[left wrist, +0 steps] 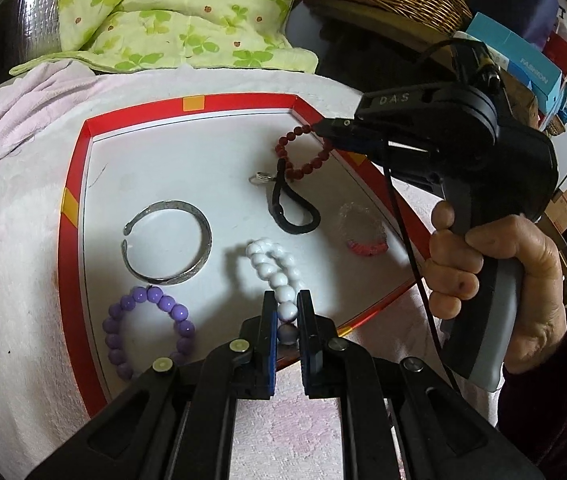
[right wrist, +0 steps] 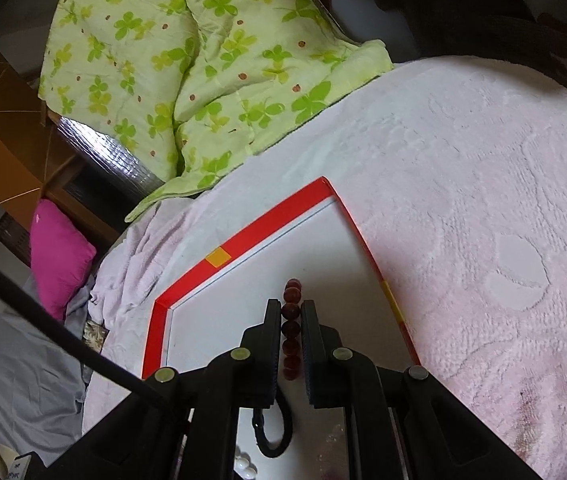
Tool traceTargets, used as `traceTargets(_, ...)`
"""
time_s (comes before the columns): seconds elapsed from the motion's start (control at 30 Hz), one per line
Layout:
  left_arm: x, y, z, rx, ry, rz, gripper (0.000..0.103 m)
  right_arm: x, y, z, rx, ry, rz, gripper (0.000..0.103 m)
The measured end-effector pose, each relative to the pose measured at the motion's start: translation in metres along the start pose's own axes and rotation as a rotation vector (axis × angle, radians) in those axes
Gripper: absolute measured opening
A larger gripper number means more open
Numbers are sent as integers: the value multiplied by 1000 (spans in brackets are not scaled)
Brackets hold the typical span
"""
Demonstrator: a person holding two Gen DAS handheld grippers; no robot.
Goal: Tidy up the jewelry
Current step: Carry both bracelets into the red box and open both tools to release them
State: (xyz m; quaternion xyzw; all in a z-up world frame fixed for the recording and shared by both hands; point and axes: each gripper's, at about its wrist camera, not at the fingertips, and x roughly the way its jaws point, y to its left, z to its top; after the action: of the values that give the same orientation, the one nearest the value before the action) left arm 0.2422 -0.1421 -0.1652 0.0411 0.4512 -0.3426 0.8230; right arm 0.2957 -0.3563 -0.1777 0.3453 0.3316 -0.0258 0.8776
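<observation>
Left wrist view: left hand-held gripper (left wrist: 286, 312) was clamped on a bead of the white bead bracelet (left wrist: 273, 266), near the front edge of the red-rimmed tray (left wrist: 73, 184). The rest of that bracelet lay on the tray floor. Right hand-held gripper (left wrist: 325, 126) was pinched on the dark red bead bracelet (left wrist: 307, 152) at the tray's far right corner. Silver cuff bangle (left wrist: 169, 246), purple bead bracelet (left wrist: 147, 328), black cord loop (left wrist: 293, 210), small ring (left wrist: 261, 177) and clear-and-pink bracelet (left wrist: 363, 232) were scattered loose in the tray, untouched.

Right wrist view: right gripper was closed on the red beads, strand running between the fingers (right wrist: 271, 332), over the tray's white floor. No sorted groups or compartments visible.

Judgement: early stage. Two pieces gripped, none placed, five left.
</observation>
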Motion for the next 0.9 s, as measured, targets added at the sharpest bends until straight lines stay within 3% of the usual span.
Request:
traceTargets(0.23,-5,-1,-1,9,-6,8,12,-2,-1,-4,-19,7,-52,15)
traceTargets(0.27,-6,-1,-1,10,-7,10,16,-3,-1,-4,-23,14,-63,15)
traceTargets(0.33,-11,-3,-1,15,-18,22,24,-6,0,-5,-31,14,-77,28)
traceTargets(0.37,-13,-3,-1,17,-24,26,31,-9,1,-5,-40,5,-84,29)
traceTargets(0.4,-17,-3,-1,18,-37,32,36,-11,3,-5,-51,-3,-89,29)
traceTargets(0.57,-31,0,3,22,-80,58,42,-31,12,-4,-84,-35,-74,29)
traceTargets(0.83,-52,6,-11,12,-98,102,43,-66,19,-17,-94,-43,-70,29)
traceTargets(0.9,-58,3,-16,25,-107,121,50,-78,19,-20,-88,-55,-67,29)
